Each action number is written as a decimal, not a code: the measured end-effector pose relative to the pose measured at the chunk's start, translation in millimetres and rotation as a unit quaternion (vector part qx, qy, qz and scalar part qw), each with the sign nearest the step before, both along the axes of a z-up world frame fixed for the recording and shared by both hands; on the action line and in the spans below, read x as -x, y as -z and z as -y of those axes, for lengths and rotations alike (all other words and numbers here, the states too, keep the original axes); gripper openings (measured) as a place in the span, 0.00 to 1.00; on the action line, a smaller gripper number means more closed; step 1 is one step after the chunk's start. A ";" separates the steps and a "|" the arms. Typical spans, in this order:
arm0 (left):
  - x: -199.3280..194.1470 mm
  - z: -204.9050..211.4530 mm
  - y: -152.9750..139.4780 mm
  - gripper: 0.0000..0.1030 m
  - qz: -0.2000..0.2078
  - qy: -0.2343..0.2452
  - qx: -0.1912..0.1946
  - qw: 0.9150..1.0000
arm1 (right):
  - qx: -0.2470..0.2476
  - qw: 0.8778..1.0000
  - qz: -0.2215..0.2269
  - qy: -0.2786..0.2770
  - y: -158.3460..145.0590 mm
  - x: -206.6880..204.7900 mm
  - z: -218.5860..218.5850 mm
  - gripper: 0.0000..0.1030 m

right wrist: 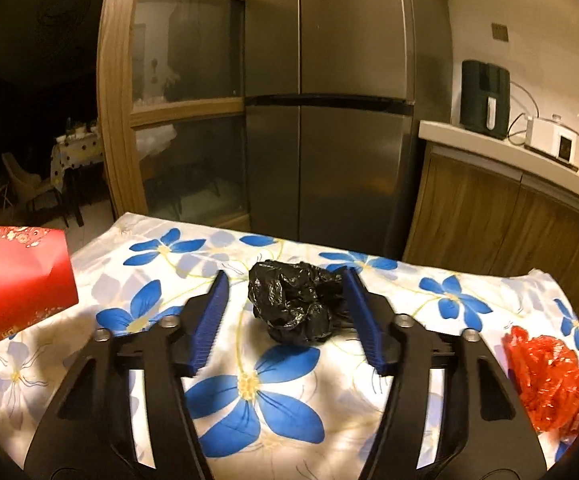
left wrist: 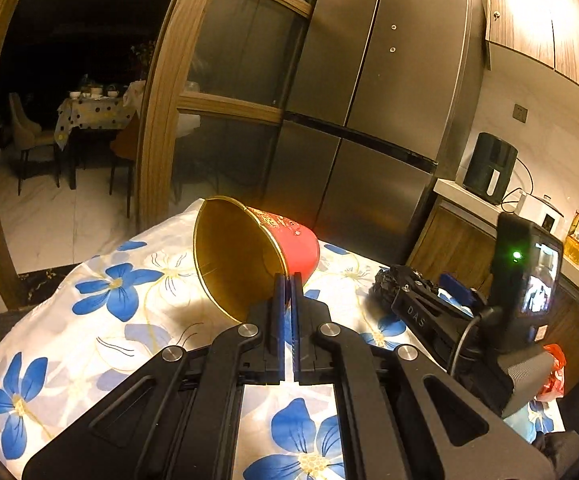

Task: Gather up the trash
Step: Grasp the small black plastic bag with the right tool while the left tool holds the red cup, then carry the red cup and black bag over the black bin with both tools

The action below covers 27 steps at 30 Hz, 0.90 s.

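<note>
My left gripper (left wrist: pixel 288 280) is shut on the rim of a red bucket (left wrist: pixel 249 256) with a gold inside, holding it tilted above the flowered tablecloth; the bucket also shows at the left edge of the right wrist view (right wrist: pixel 21 280). A crumpled black plastic bag (right wrist: pixel 297 304) lies on the cloth between the open fingers of my right gripper (right wrist: pixel 285 280), close to the right finger. In the left wrist view the black bag (left wrist: pixel 385 284) sits at the tip of the right gripper. A crumpled red plastic bag (right wrist: pixel 549 380) lies at the right edge of the cloth.
The table with the blue-flower cloth (right wrist: pixel 273 400) stands before a steel refrigerator (right wrist: pixel 329 120). A counter (right wrist: pixel 509 148) at the right holds an air fryer (right wrist: pixel 485 100), a white cooker and an oil bottle. A doorway at the left opens to a dark dining room.
</note>
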<state>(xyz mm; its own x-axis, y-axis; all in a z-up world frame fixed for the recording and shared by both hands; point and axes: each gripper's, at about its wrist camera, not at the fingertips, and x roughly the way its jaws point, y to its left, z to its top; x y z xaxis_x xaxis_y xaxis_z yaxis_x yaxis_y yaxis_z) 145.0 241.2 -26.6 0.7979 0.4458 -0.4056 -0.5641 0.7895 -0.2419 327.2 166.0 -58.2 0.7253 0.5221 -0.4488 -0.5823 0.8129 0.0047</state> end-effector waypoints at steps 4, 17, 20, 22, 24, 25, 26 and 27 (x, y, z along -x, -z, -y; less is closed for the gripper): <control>-0.5 -0.5 1.4 0.02 -0.003 0.002 0.006 1.000 | 0.000 1.000 -0.011 -0.005 2.4 -2.2 1.1 0.13; 6.4 29.8 -15.4 0.02 -0.001 0.015 -0.026 1.000 | -0.057 0.998 0.012 -0.020 -36.0 62.6 76.5 0.01; 5.3 47.5 -19.3 0.02 -0.003 0.033 -0.030 0.999 | -0.069 0.997 0.027 -0.018 -49.1 83.8 102.7 0.01; 4.6 62.2 -23.0 0.02 -0.005 0.046 -0.038 0.998 | -0.077 0.996 0.039 -0.016 -58.2 97.8 123.1 0.01; 4.2 78.0 -28.1 0.02 -0.004 0.061 -0.043 0.997 | -0.080 0.995 0.050 -0.009 -65.0 110.5 144.8 0.01; 4.0 85.6 -30.4 0.02 -0.003 0.067 -0.047 0.997 | -0.082 0.995 0.052 -0.005 -67.3 114.0 154.0 0.01; 3.1 94.0 -33.0 0.02 -0.002 0.074 -0.051 0.996 | -0.084 0.995 0.054 -0.001 -69.2 117.6 162.7 0.01; 1.9 104.4 -35.7 0.02 -0.002 0.083 -0.056 0.995 | -0.087 0.995 0.058 0.006 -71.3 121.1 173.0 0.01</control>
